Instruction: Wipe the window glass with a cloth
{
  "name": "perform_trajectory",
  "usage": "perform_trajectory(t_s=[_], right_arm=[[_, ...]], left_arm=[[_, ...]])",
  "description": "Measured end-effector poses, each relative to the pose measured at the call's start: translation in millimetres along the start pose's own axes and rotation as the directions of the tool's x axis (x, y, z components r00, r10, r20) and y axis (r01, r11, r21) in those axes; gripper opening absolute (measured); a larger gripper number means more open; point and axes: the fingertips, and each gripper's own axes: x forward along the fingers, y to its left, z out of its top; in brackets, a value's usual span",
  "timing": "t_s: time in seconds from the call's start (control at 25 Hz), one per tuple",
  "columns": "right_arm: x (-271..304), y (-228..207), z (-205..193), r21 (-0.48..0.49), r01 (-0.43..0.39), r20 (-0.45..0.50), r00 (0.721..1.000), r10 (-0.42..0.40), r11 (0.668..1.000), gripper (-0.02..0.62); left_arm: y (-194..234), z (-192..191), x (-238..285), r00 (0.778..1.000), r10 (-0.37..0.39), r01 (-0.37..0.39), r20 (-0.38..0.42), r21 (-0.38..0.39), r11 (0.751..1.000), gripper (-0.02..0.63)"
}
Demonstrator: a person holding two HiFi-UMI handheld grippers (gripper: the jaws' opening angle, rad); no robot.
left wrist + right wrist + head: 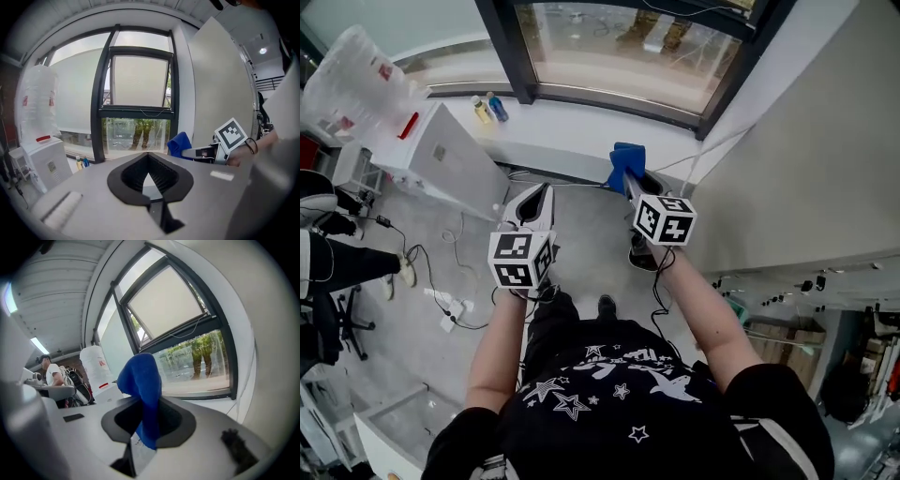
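A blue cloth (625,161) (142,390) (179,144) is clamped in my right gripper (630,173) (146,420), sticking up out of the shut jaws. The gripper points at the window glass (633,45) (201,359) (136,133) but stays short of it, over the white sill (581,127). My left gripper (534,202) (149,174) is shut with nothing in it, held to the left of the right one and a little lower. The black window frame (517,52) (101,103) divides the panes.
Two small bottles (485,108) (81,162) stand on the sill at the left. A white water dispenser (441,155) with a large clear bottle (352,80) stands at the left. A white wall (806,141) closes the right side. Cables (441,281) lie on the floor.
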Motion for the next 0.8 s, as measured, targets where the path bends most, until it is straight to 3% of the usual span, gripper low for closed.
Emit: perform_trajectory(t_s=[0.36, 0.8], right_arm=[[-13, 35, -26, -0.01, -0.079, -0.04, 0.996, 0.078, 0.997, 0.075], [-68, 97, -43, -0.121, -0.134, -0.052, 0.99, 0.128, 0.984, 0.075]], left_arm=[[-11, -12, -31, 1.0, 0.014, -0.014, -0.002, -0.025, 1.0, 0.006], [-25, -27, -103, 0.998, 0.026, -0.022, 0.049, -0.08, 0.997, 0.006]])
